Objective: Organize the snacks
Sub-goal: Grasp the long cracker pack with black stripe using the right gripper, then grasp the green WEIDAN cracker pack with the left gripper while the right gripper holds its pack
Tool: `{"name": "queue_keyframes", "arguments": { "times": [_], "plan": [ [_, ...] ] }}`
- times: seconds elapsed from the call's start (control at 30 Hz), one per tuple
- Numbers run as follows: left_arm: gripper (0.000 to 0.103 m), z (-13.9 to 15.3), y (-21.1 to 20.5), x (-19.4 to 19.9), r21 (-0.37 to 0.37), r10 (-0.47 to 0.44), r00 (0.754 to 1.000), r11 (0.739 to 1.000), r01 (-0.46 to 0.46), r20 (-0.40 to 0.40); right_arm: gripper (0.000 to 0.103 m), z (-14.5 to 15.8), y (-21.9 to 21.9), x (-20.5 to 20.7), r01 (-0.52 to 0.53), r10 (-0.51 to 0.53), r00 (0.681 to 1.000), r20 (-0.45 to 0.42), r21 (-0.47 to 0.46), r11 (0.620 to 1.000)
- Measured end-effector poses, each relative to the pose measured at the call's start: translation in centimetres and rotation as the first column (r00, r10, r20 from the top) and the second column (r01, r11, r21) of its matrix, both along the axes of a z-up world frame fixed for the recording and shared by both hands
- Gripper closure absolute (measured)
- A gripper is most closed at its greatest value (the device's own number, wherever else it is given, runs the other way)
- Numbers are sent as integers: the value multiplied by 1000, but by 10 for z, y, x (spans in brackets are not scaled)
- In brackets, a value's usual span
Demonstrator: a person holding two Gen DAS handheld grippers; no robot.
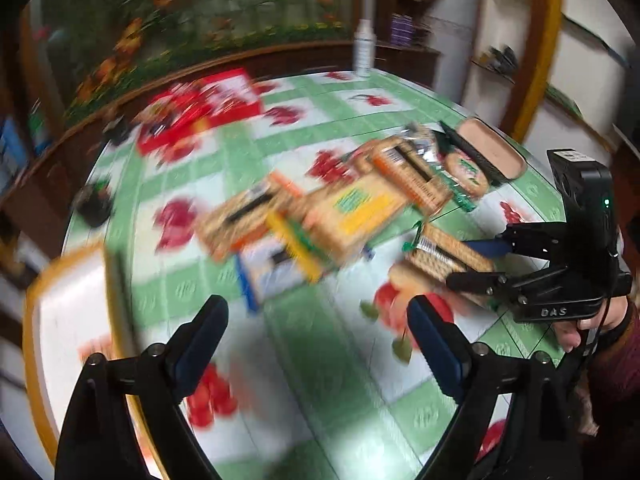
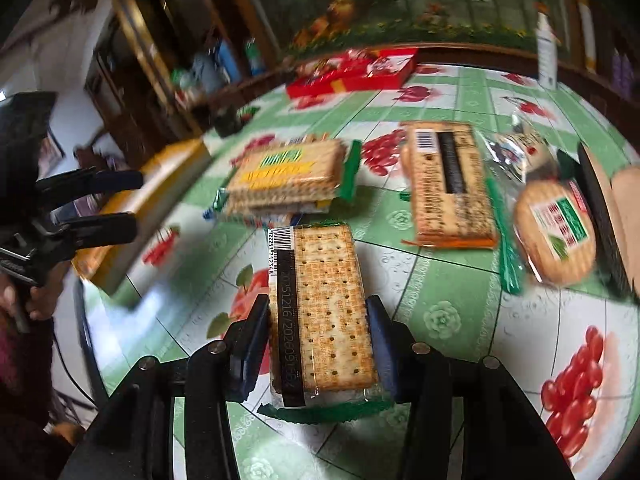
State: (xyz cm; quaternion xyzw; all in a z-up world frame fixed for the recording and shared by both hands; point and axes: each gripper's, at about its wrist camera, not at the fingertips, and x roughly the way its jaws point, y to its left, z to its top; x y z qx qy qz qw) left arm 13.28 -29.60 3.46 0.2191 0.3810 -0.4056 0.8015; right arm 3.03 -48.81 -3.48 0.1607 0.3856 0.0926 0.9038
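Cracker pack (image 2: 324,312) apparently between right tongs (image 2: 318,340)

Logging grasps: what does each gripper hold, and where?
Right gripper clamps the cracker pack across its long sides, near its closer end. Left gripper holds nothing.

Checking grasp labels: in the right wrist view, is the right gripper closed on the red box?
No. The right gripper clamps a cracker pack; the red box sits across the table.

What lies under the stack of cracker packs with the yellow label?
A blue-edged pack peeks out beneath the yellow-labelled stack on the tablecloth. Most of it is covered, so its label is unreadable.
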Motion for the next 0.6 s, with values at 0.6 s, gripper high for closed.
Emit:
{"name": "queue_keyframes", "arguments": {
  "times": [0.6],
  "plan": [
    [13, -55, -109, 47, 228, -243, 969, 947, 228, 36, 52, -5, -37, -9, 87, -88, 996, 4, 125, 988]
  ]
}}
